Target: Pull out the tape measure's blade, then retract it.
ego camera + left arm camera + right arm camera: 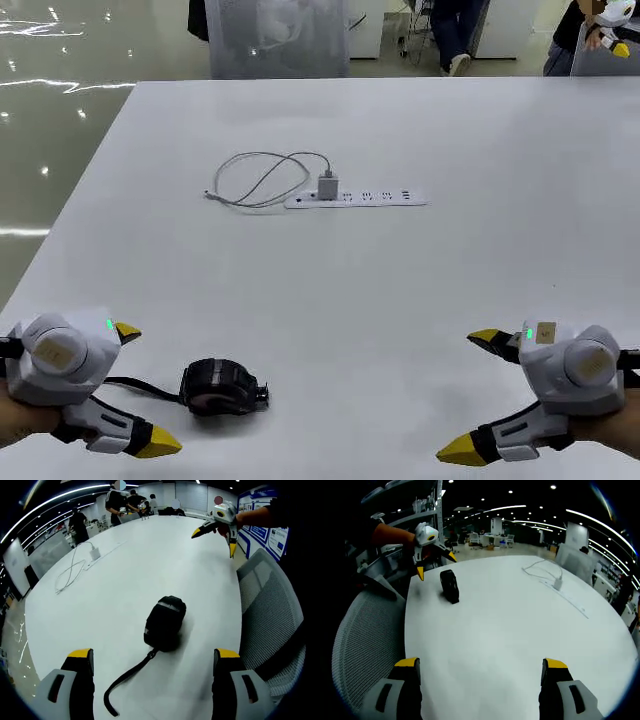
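Lying on white table (400,300), black tape measure (222,387) with strap (130,383), before gaping, empty left gripper (148,386); right gripper (468,394) likewise.

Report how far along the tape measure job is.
Done: nothing visible; the tape measure lies on the table with no blade drawn out. In hand: the left hand-held gripper is open, aimed at it, not gripping; the right hand-held gripper is open, off to the side. Remaining: grasp, pull the blade, retract.
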The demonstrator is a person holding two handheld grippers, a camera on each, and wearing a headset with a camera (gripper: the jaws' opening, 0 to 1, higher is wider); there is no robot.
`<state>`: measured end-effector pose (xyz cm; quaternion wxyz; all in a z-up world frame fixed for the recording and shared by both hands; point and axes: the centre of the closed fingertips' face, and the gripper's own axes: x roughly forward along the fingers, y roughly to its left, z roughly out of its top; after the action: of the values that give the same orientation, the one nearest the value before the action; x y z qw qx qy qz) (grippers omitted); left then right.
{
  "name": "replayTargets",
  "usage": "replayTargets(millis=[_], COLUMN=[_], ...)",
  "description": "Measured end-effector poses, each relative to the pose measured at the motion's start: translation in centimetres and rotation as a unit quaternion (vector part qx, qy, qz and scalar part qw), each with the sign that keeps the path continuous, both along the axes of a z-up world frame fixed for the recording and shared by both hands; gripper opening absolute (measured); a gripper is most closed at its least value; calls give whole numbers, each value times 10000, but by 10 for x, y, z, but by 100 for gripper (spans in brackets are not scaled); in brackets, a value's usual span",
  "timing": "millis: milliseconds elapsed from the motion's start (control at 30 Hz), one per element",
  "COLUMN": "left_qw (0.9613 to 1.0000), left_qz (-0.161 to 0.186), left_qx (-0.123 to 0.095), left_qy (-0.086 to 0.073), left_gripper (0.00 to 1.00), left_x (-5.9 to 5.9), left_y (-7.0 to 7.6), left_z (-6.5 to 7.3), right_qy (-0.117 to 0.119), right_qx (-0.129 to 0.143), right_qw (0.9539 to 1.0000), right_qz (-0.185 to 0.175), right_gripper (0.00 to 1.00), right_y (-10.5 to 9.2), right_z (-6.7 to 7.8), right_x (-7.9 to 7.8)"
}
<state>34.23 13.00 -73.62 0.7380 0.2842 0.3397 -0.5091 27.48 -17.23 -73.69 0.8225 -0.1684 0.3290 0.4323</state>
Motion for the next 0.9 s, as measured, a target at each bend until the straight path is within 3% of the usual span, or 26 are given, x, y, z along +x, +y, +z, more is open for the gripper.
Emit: replayTargets(millis=[133,267,367,500,567,633,733,900], left_qw=[9992,9993,9992,9987,9976,9960,9956,9921], left_qz=[-202,-240,-295,-416,-584,-804,-843,-1134], left_qx=[333,268,283,291,327,380,354,517], left_qy=[45,44,43,78,151,128,182,115], left_gripper=[85,85,82,81,82,82,81,75], left_x=[-1,2,4,4,2,1,2,3], left_y=[1,-6,-9,-18,-23,-28,-35,-41], left_z=[-2,-1,-4,-9,-12,-15,-20,-30], right_qy=[-83,-116,-108,-53,2,11,-80,-40], right_qx=[34,40,53,101,166,156,83,71], right_qw=[10000,9999,9993,9990,9988,9986,9979,9967], right_qz=[20,68,348,436,468,513,642,807], right_gripper=[100,100,100,100,100,100,100,100], right_y=[6,13,27,41,49,57,67,82], right_z=[2,2,0,-3,-4,-6,-9,-14], right_x=[7,14,12,15,16,18,22,27])
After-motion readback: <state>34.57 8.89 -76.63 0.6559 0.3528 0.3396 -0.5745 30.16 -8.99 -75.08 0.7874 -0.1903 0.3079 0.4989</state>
